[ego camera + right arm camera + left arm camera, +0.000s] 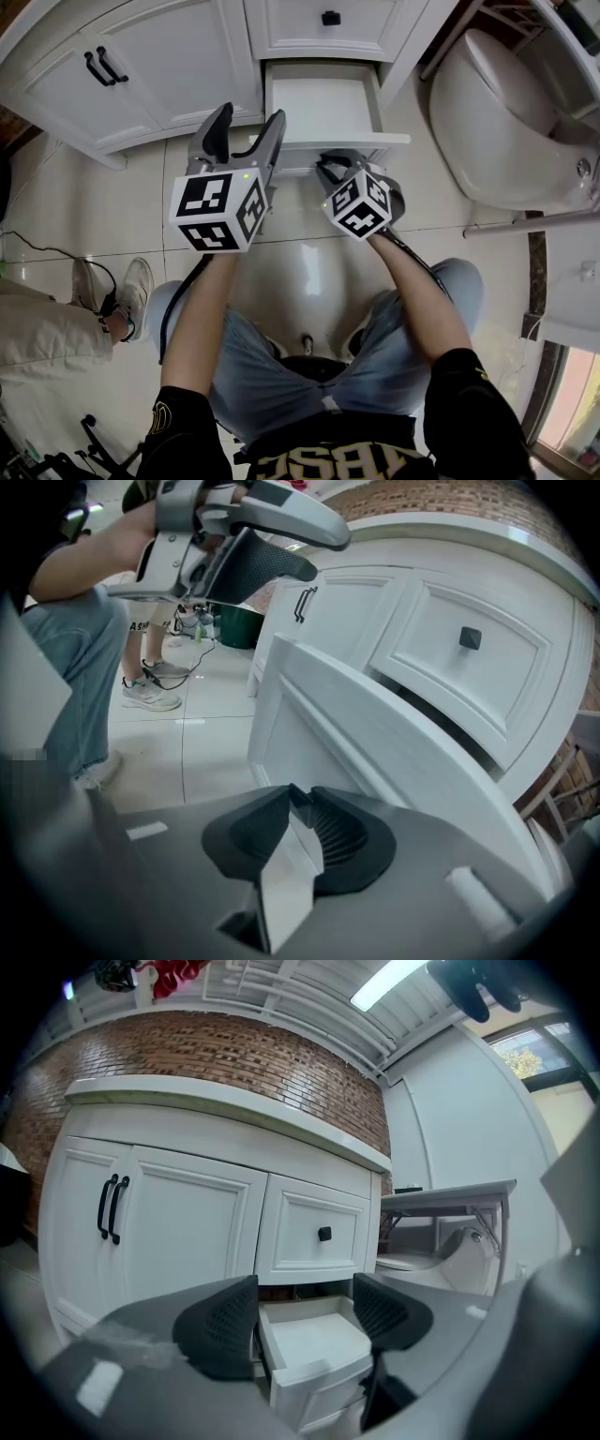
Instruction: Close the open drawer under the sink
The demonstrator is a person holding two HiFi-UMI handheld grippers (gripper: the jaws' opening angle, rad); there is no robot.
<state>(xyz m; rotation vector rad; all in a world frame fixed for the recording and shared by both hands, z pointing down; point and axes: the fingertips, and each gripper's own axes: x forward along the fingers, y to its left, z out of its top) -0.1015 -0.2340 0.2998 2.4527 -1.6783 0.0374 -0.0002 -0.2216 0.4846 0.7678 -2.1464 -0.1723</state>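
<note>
Under the vanity's shut upper drawer (319, 28) with the black knob, the open drawer (323, 103) stands pulled well out over the tiled floor (281, 272), its white inside showing. Right gripper (336, 171) sits low at the drawer's front panel, angled downward; its fingers (323, 832) are pressed together tip to tip with nothing between them. The front panel fills the right gripper view just ahead; contact cannot be made out. Left gripper (248, 127) is held near level at the drawer's left front corner, fingers (220, 1326) spread wide and gripping nothing; the drawer shows beyond the gap between them. Cabinet doors (141, 66) with black handles lie to the left, a toilet (497, 122) to the right.
</note>
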